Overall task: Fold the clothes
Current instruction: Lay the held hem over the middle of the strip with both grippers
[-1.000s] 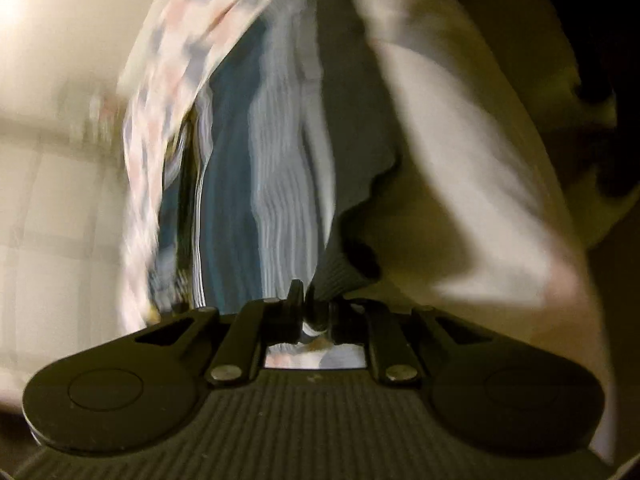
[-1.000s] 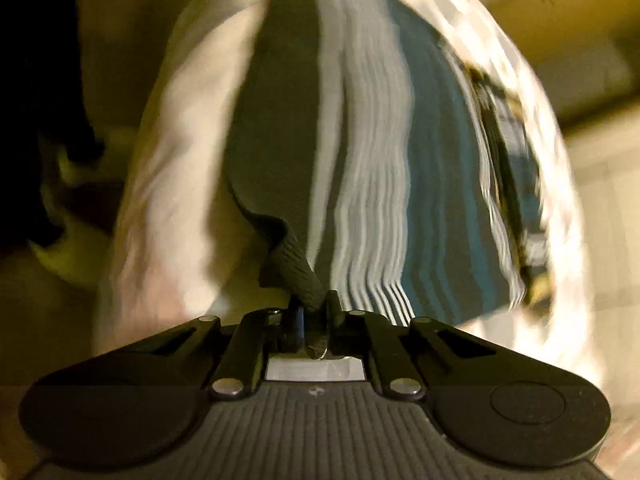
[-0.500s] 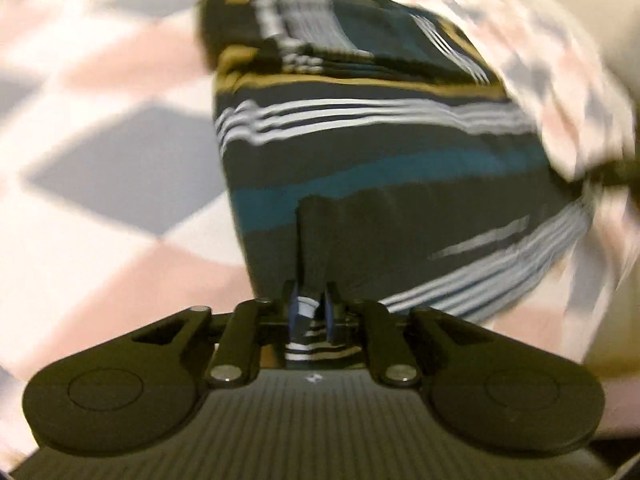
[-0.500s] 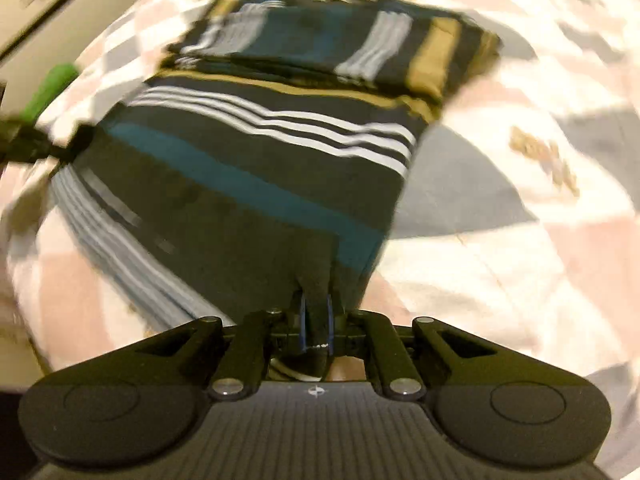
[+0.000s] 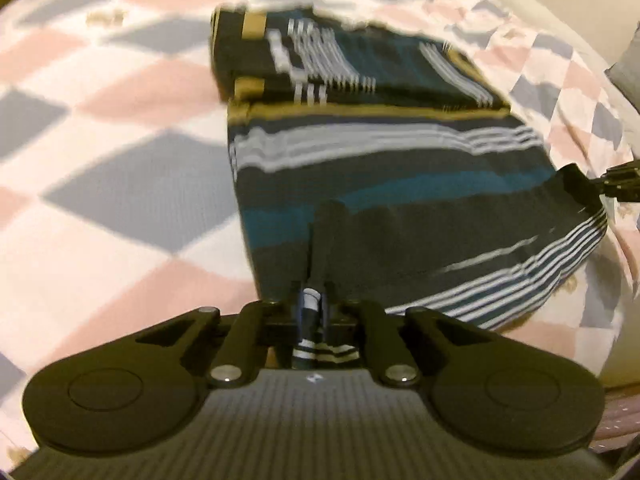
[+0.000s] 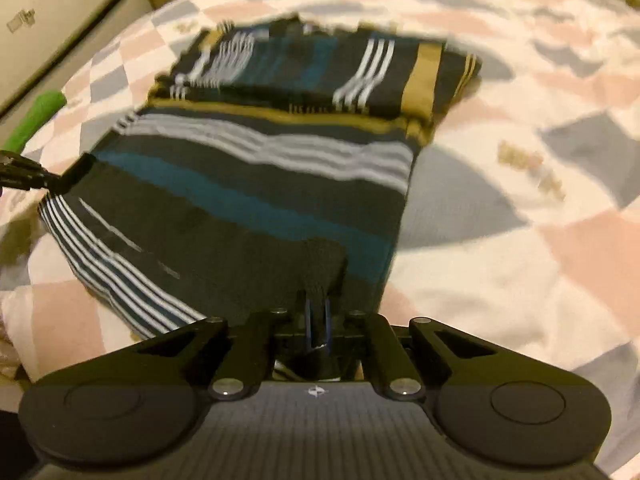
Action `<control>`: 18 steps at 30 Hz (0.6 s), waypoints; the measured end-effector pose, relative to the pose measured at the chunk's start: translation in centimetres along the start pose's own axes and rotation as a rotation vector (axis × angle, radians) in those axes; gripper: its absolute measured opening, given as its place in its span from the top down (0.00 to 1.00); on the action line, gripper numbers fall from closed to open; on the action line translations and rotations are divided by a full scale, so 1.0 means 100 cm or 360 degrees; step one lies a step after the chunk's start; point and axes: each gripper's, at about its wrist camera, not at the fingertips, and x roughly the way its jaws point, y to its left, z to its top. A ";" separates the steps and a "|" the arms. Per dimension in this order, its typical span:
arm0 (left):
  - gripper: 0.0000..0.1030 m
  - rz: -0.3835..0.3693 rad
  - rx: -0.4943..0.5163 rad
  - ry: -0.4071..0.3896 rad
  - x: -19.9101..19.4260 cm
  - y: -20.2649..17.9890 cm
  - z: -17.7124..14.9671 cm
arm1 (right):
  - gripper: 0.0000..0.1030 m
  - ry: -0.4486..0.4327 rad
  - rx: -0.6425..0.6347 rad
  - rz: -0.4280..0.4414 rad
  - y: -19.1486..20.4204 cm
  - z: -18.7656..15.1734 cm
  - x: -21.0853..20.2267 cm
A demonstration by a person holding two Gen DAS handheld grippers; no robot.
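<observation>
A dark striped garment [image 5: 384, 176] with teal, white and mustard bands lies on the bed, its far part folded into a thick stack [image 5: 340, 60]. My left gripper [image 5: 314, 304] is shut on the near left corner of its hem. My right gripper [image 6: 318, 320] is shut on the near right corner [image 6: 324, 264]. The garment [image 6: 248, 184] stretches between both grippers, held low over the bed. The right gripper's tip shows at the right edge of the left wrist view [image 5: 616, 184]; the left gripper's tip shows at the left edge of the right wrist view [image 6: 24, 172].
The bed has a quilt [image 5: 100, 152] of pink, grey and white diamonds, also in the right wrist view [image 6: 520, 240]. A green object [image 6: 36, 120] lies at the bed's left edge. A beige wall or cabinet [image 6: 60, 8] stands beyond it.
Both grippers swung the hanging garment down and laid it out over the bed. Since half a second ago the garment has settled flatter and both grippers still hold its corners.
</observation>
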 end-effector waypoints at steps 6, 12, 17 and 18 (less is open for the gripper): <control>0.94 0.0038 -0.0093 -0.0164 0.006 0.012 0.019 | 0.98 -0.0306 0.0103 -0.0102 -0.009 0.017 -0.031; 0.94 0.0099 -0.0131 -0.0244 0.024 0.022 0.031 | 0.98 -0.0341 0.0295 -0.0196 -0.028 0.031 0.004; 0.93 0.0149 -0.0197 -0.0205 0.042 0.027 0.019 | 0.98 -0.0265 0.0372 -0.0279 -0.037 0.027 0.039; 0.93 0.0147 -0.0208 -0.0256 0.035 0.026 0.020 | 0.98 -0.0304 0.0378 -0.0286 -0.036 0.026 0.037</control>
